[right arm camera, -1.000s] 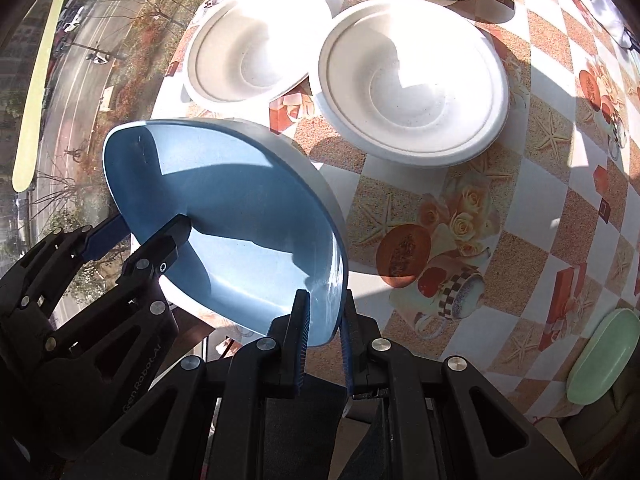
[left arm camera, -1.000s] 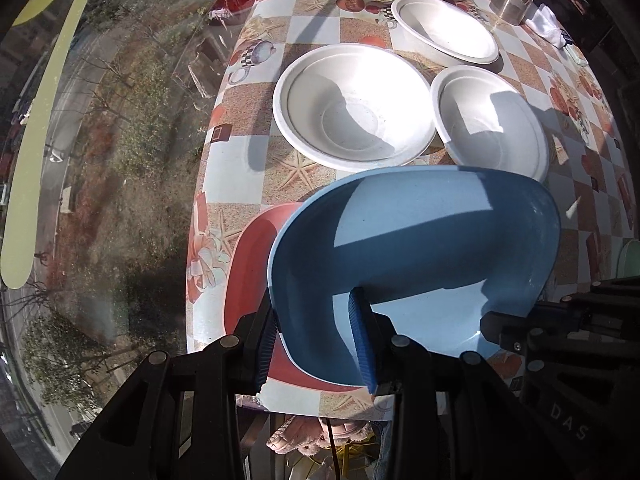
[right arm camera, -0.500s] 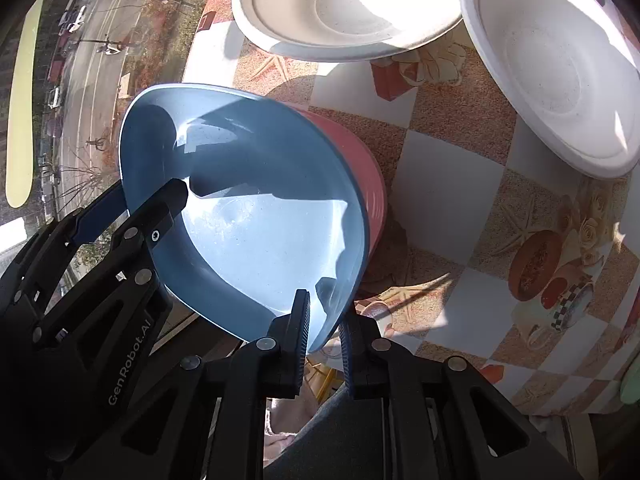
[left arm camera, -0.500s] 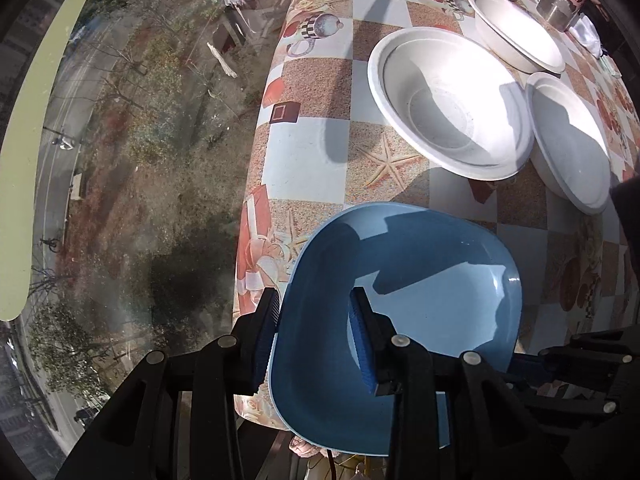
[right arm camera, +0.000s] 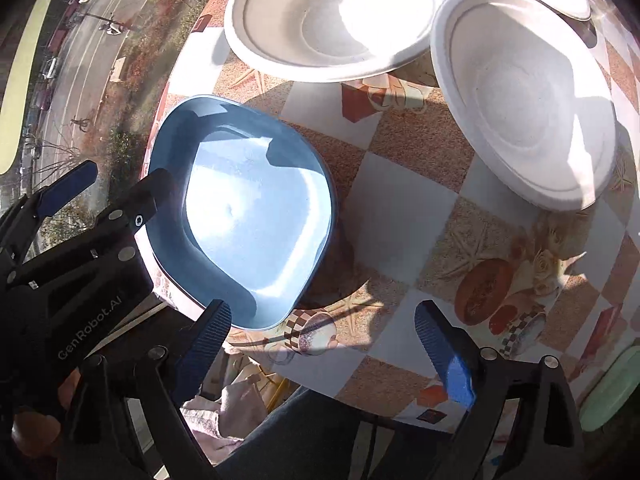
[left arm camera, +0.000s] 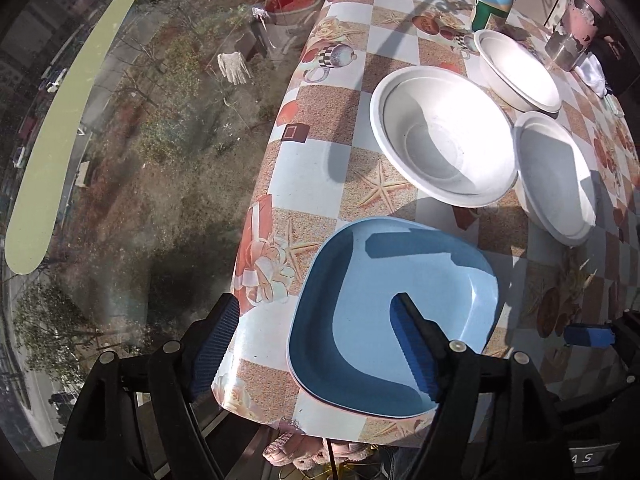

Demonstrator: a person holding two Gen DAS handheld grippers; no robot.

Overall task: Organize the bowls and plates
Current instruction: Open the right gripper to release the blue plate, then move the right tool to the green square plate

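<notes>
A blue square plate lies at the near corner of the table, on top of a pale pink plate whose rim just shows beneath it; it also shows in the right wrist view. My left gripper is open, its fingers on either side of the blue plate's left rim, not gripping. My right gripper is open and empty, just off the plate's near edge. Three white bowls sit beyond: a large one, one to its right, one further back.
The table has a patterned checked cloth, and its left edge drops off beside a window. A green-and-blue bottle and a pink-lidded jar stand at the back. A pale green dish lies at the right edge.
Both grippers have opened and let go of the blue plate, which now lies flat over the pink plate. Both grippers have drawn back a little.
</notes>
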